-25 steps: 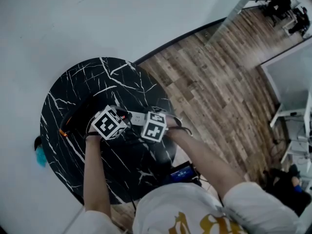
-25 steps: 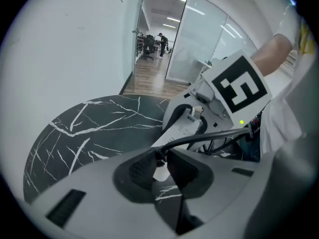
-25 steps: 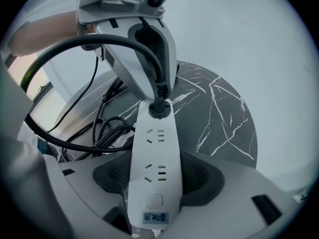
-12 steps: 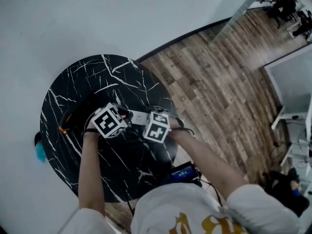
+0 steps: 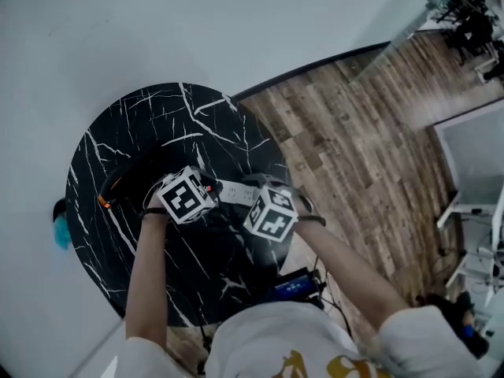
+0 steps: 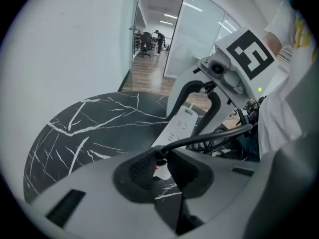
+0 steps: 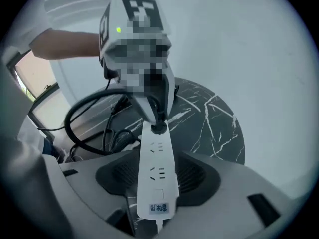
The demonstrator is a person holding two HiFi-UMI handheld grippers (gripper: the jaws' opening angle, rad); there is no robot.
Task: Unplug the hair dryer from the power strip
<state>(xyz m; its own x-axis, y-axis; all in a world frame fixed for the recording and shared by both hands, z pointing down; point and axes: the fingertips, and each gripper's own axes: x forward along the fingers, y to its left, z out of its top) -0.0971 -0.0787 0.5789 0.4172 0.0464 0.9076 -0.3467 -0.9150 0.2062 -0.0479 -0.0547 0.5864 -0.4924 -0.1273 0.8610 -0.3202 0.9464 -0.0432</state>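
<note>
Right gripper [image 7: 157, 178] has come up a bit since a second ago: in the head view its marker cube sits bigger and further toward the near edge of the round black marble table with white veins [image 5: 157, 116], while the left gripper [image 6: 158, 167] has pretty much stayed put. So right now the right one is clamped across the long white plastic power strip [image 7: 155, 153], both pads squeezing its sides near the label end, and the strip is tipped up off the tabletop at that end. The left one is clenched on the small round black plug [image 7: 158, 128], which sits at the strip's far socket, right at the strip; honestly can't tell if the pins are out or not. The thick black cord [image 6: 214, 136] runs from the plug off toward the person and loops down past the table edge. The black hair dryer with an orange accent [image 5: 118, 186] lies on the table just beyond the left gripper, on the side away from the brown wood plank floor [image 5: 354, 132].
</note>
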